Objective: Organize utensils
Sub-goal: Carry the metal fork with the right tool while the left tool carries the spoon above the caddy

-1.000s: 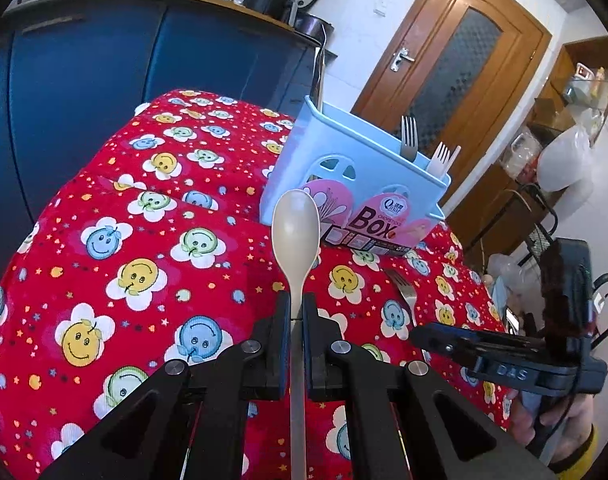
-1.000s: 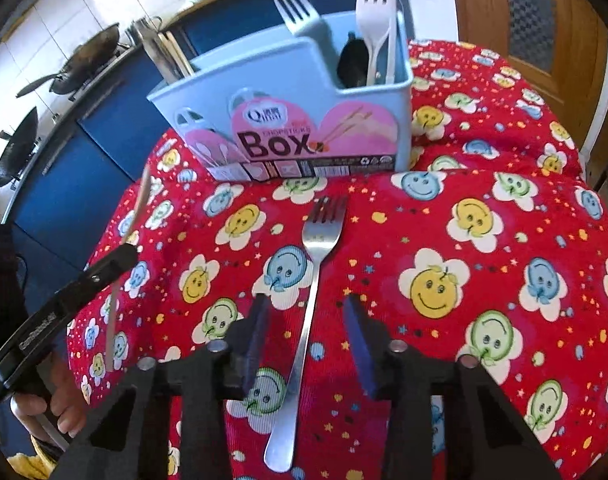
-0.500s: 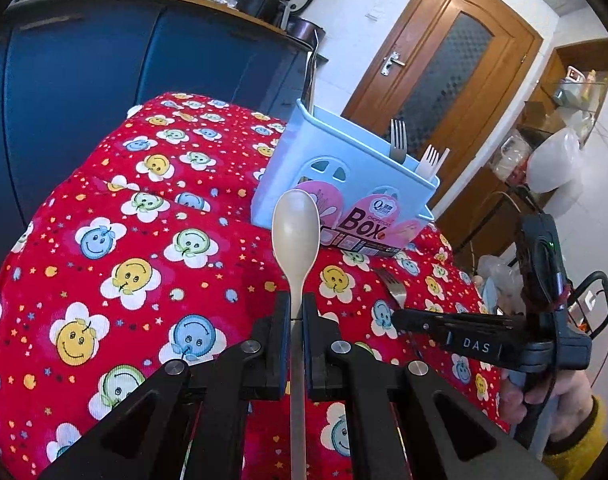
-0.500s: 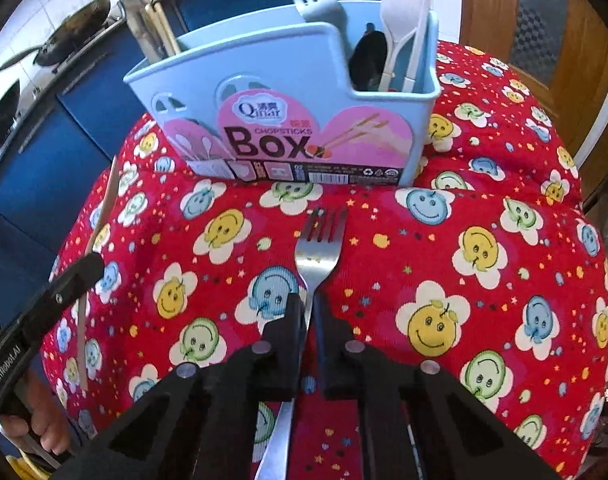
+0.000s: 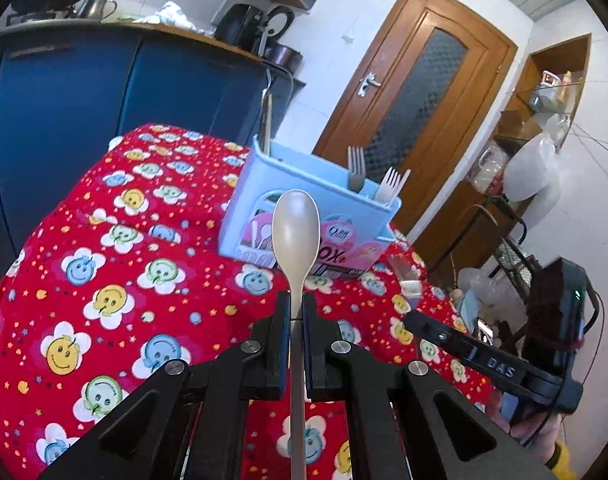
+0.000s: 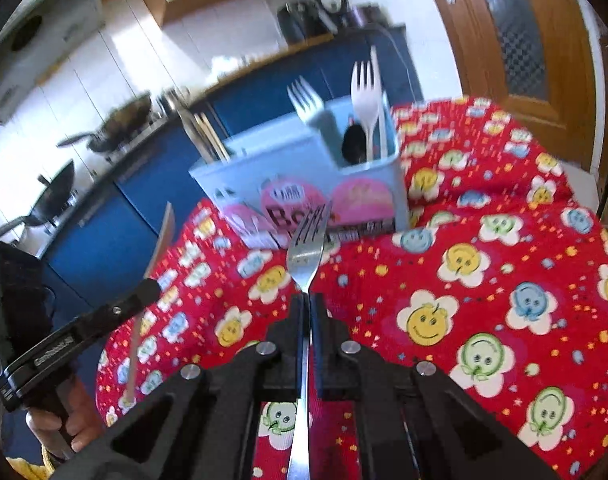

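In the left wrist view, the left gripper (image 5: 297,312) has its fingers closed on the beige spoon (image 5: 296,232) at frame centre, bowl up before the blue utensil box (image 5: 304,220). In the right wrist view, the right gripper (image 6: 307,306) pinches the metal fork (image 6: 305,256) at centre, lifted off the table (image 6: 483,280); the carry step seems underway, and next each utensil likely needs lowering handle-first into a box compartment.

Worktop (image 5: 104,264) covered by red smiley-flower cloth (image 6: 483,280). Light blue utensil box (image 5: 304,208) stands directly on cloth, upright.
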Demonstrator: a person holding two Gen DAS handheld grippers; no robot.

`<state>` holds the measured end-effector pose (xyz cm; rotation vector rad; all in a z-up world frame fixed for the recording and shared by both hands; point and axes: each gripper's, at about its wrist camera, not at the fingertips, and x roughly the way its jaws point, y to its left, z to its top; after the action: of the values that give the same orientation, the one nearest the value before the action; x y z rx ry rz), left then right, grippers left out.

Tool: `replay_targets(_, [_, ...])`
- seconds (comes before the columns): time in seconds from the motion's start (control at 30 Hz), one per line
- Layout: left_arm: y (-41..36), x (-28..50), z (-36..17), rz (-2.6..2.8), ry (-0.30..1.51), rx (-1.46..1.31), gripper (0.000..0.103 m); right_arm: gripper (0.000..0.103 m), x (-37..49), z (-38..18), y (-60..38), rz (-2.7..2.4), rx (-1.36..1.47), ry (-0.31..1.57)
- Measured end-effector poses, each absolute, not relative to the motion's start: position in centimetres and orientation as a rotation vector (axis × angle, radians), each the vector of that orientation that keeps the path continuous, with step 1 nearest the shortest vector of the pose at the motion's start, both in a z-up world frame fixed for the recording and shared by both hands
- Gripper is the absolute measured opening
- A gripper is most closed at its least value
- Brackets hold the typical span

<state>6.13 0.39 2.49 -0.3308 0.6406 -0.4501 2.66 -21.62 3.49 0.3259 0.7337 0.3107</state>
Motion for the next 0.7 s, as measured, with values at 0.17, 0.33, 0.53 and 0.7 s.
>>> replay_targets(0.17, [-0.1, 5.9, 3.5, -0.457, 0.6, -0.342, 0.005, 0.003, 1.1, 5.1, -22.3, 0.299, 0.307, 0.606])
replay_targets(0.33, [-0.8, 6.0, 4.8, -0.457, 0.551, -0.334, 0.005, 0.003, -0.1, 7.0, -22.6, 0.276, 0.258, 0.493])
replay_targets(0.53, [-1.6, 7.3, 6.4, -0.449, 0.512, -0.331, 0.005, 0.003, -0.1, 9.0, -23.5, 0.259, 0.239, 0.423])
replay_targets(0.7, [-2.5, 9.0, 8.2, -0.439, 0.461, -0.32, 0.005, 0.003, 0.6, 10.6, -24.0, 0.239, 0.209, 0.383])
